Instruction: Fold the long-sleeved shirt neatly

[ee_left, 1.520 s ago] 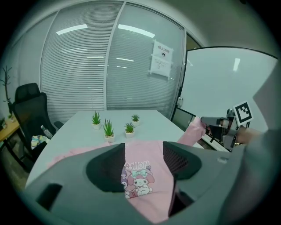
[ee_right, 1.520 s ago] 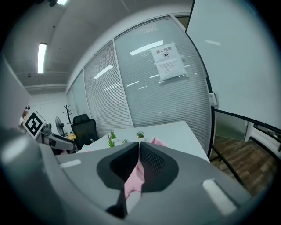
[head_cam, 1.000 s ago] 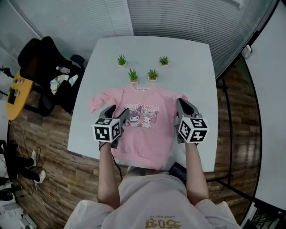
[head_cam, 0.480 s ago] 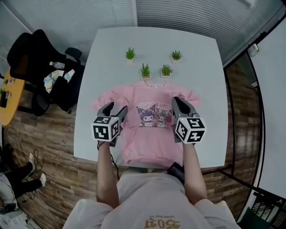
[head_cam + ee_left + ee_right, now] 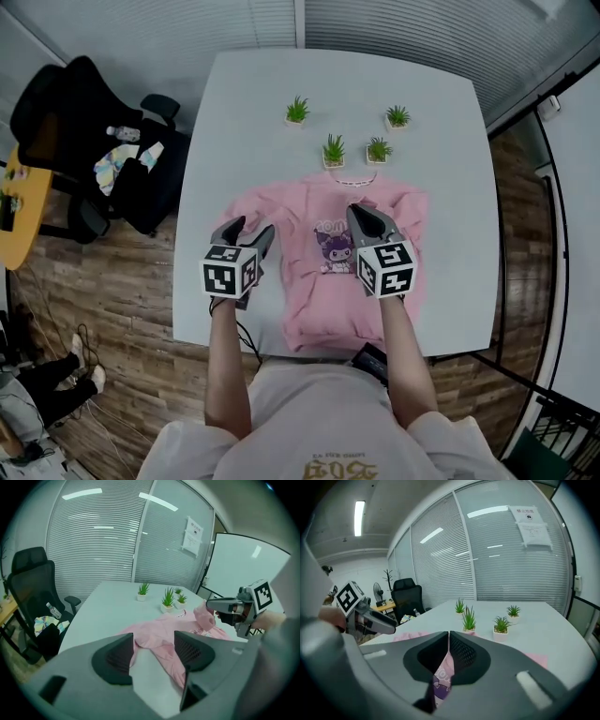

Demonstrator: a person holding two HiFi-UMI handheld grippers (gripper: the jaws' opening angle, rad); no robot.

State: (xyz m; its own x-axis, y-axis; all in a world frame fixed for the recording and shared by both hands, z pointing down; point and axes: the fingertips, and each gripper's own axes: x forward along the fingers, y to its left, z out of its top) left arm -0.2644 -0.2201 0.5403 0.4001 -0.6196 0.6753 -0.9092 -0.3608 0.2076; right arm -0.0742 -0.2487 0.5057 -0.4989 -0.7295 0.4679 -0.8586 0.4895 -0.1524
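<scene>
Right now the pink long-sleeved shirt with a cartoon print lies flat on the white rectangular table. Its collar points toward the four small potted green plants and its hem is close to the near edge. My right gripper is over the chest print, jaws pressed together on a pinch of pink fabric from the shirt's right side. In the left gripper view that fabric rises off the table to the tips. My left gripper hovers at the shirt's left edge, jaws spread wide, pinching nothing. The left sleeve lies on the table just beyond and below them.
</scene>
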